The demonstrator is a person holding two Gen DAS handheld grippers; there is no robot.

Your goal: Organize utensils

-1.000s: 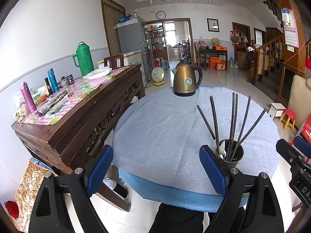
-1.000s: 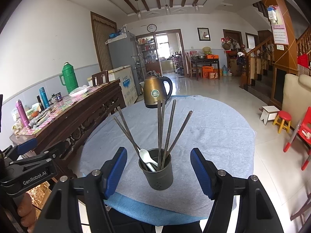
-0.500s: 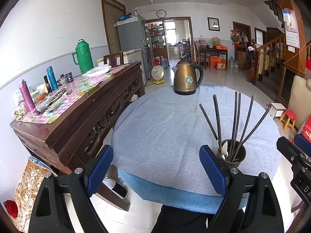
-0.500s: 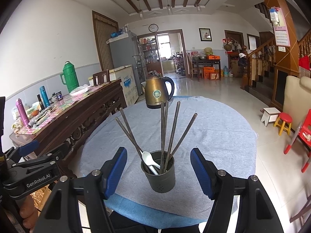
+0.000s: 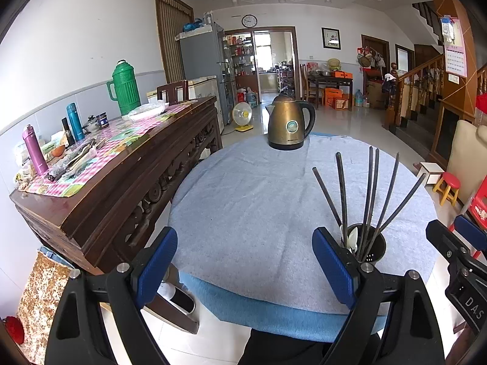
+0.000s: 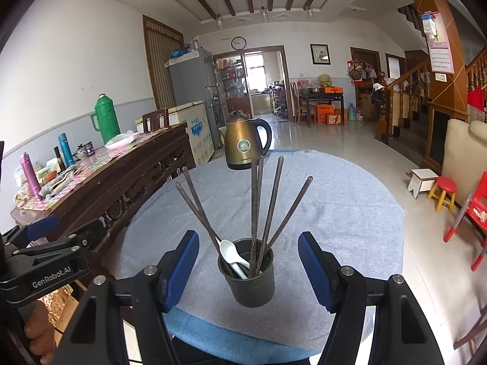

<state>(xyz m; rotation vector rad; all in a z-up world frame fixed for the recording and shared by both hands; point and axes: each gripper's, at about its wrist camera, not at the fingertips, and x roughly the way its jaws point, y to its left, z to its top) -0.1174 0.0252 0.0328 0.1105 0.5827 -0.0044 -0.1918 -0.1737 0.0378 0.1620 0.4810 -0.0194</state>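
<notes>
A dark metal cup [image 6: 252, 286] stands near the front edge of the round table [image 6: 350, 200]. It holds several long dark chopsticks [image 6: 254, 200] and a white spoon [image 6: 231, 254]. My right gripper [image 6: 247, 238] is open just short of the cup, with one blue pad on each side of it and neither touching. My left gripper [image 5: 245, 263] is open with nothing between its pads, left of the cup [image 5: 369, 251] and over the table's front edge. The chopsticks [image 5: 369, 188] and spoon [image 5: 351, 238] show there too.
A brass kettle [image 5: 289, 121] stands at the table's far side. A carved wooden sideboard [image 5: 121, 167] with flasks and clutter runs along the left. Small stools [image 6: 441, 191] and a red chair [image 6: 474, 210] are on the floor to the right.
</notes>
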